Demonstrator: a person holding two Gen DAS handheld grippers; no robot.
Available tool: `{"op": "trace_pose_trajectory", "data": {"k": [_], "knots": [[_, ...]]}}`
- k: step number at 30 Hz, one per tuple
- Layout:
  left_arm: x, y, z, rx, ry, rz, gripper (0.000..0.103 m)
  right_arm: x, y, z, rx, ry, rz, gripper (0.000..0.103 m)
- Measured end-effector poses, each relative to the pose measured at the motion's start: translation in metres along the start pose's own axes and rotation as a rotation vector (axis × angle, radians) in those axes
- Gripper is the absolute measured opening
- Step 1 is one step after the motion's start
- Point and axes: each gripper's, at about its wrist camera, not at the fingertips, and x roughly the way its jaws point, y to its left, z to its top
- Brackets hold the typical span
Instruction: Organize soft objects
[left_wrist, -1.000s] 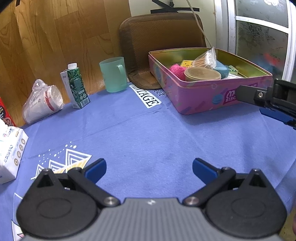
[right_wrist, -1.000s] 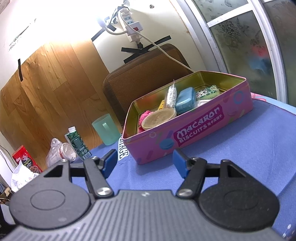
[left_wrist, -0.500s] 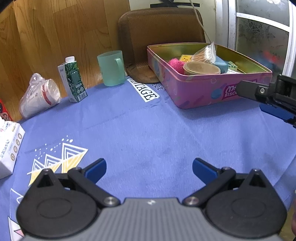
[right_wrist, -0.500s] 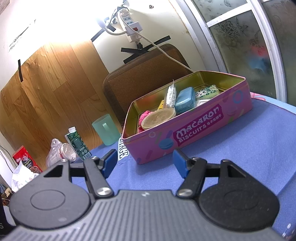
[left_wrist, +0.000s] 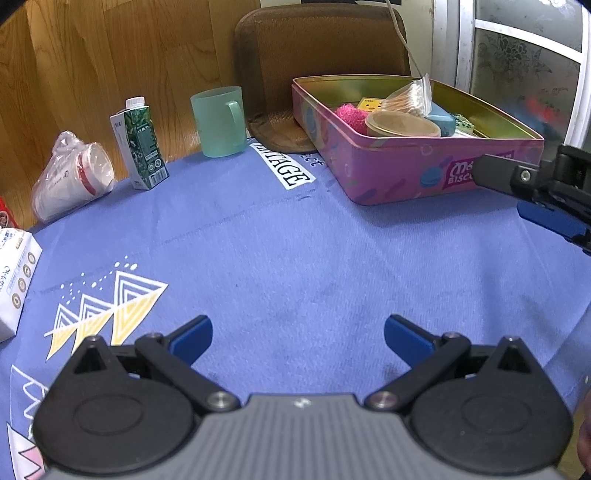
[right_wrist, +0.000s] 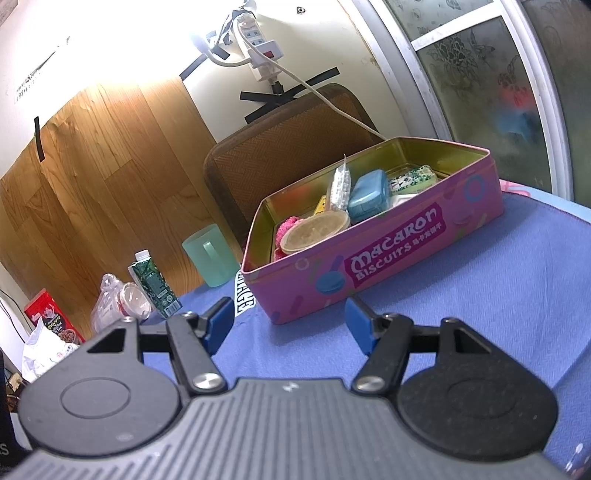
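The left hand-held gripper (left_wrist: 298, 338) hangs with jaws apart above the table (left_wrist: 295, 251); the biscuit tin (left_wrist: 391, 173) sits ahead, to its right.

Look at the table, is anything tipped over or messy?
Yes. A paper cup in a plastic bag lies on its side left of the upright green carton. The pink tin has no lid and its things are jumbled.

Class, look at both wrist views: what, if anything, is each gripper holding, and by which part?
Nothing is held. The left gripper and the right gripper both have open jaws over the blue cloth, short of the pink tin.
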Motion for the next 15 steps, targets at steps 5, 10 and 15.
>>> {"op": "trace_pose_trajectory", "data": {"k": [5, 10, 15], "knots": [[0.0021, -0.0002, -0.0005, 0.002, 0.007, -0.006, 0.103, 0.0010, -0.0001, -0.0020, 0.002, 0.002, -0.003, 0.069], [0.0024, -0.0017, -0.0009, 0.001, 0.011, -0.009, 0.103, 0.0008, -0.0001, -0.0014, 0.002, 0.001, -0.003, 0.069], [0.0031, -0.0017, -0.0010, 0.003, 0.013, -0.012, 0.103, 0.0013, -0.0007, -0.0016, 0.005, 0.002, -0.005, 0.069]]}}
